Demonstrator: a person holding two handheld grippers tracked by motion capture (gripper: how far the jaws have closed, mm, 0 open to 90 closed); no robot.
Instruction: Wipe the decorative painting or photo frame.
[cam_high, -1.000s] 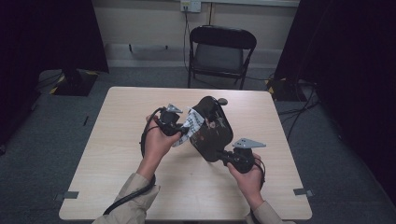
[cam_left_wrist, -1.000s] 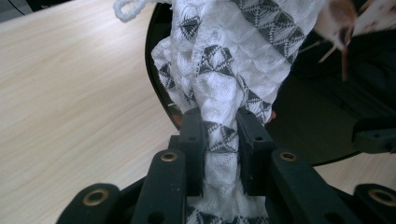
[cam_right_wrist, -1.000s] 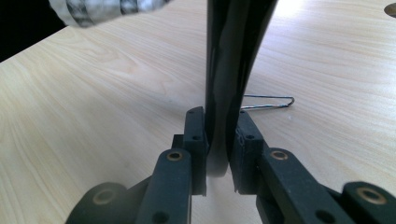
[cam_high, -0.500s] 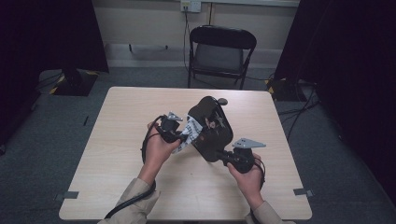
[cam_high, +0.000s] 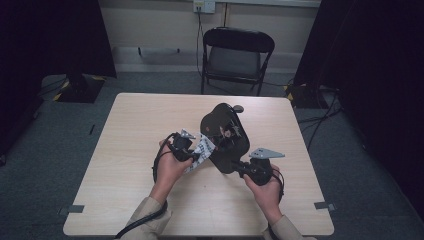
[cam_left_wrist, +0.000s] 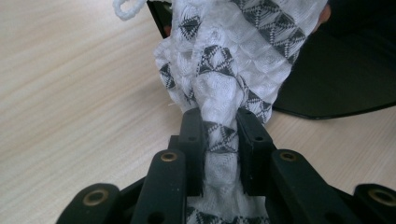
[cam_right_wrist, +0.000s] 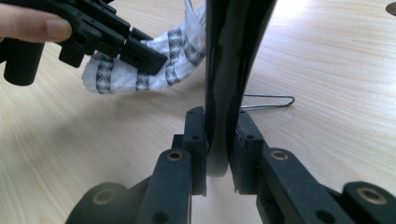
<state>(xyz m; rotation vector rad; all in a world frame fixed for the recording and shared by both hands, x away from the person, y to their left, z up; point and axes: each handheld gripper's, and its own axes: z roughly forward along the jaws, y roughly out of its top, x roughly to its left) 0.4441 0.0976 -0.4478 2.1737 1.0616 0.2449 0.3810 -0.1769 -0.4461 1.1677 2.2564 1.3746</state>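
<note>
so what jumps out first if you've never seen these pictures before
Mid-table, a glossy black pan is tilted up on edge, its handle pinched in the right gripper. Beside it the left gripper is clamped on a bunched white cloth with a grey triangle pattern. Beyond the table stands an empty black folding chair.

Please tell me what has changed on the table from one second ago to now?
The left gripper, shut on the patterned white cloth, has come nearer the person and lower, drawing the cloth from the black pan. The right gripper stays clamped on the pan's handle, unmoved; the pan keeps its place.
</note>
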